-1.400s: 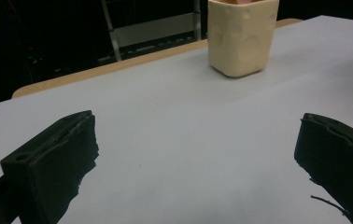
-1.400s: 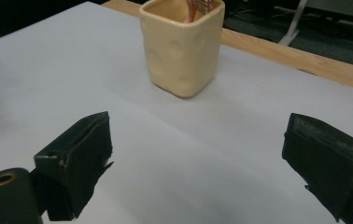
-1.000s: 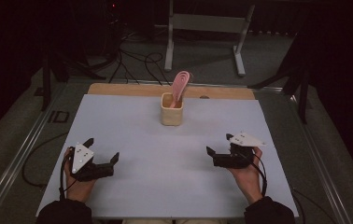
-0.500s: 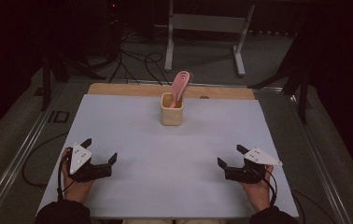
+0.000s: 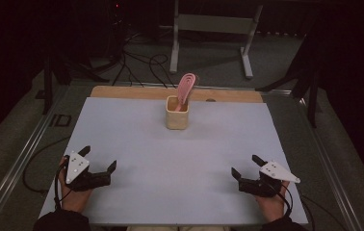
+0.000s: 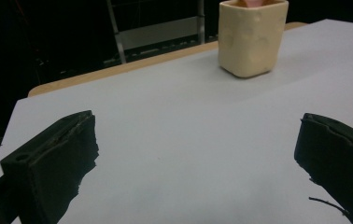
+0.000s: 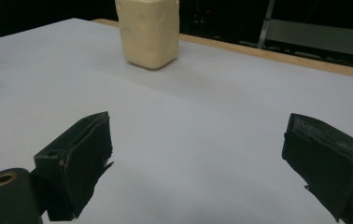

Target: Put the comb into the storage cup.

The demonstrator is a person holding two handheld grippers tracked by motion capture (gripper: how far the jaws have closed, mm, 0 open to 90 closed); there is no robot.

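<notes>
So I'm sitting with both grippers parked at the near edge of the table point(image 5: 122, 125), jaws spread wide on each, nothing in either. The cream cup point(image 5: 177, 112) stands upright toward the far edge, pretty much dead centre, with the pink spatula point(image 5: 186, 87) poking out of it and leaning off toward about 1 o'clock.

From my left gripper point(image 5: 98, 165) the cup is up at roughly 1 o'clock; from my right gripper point(image 5: 246, 165) it's more like 11. Both are well apart from it, and honestly I can't call either hand clearly nearer, it's close to even. In the left gripper view the cup point(image 6: 252, 36) sits upper right of the jaws; in the right gripper view the cup point(image 7: 149, 31) sits upper left. My guess: since the handle tips rightward, the right one gets the cleaner grab.
</notes>
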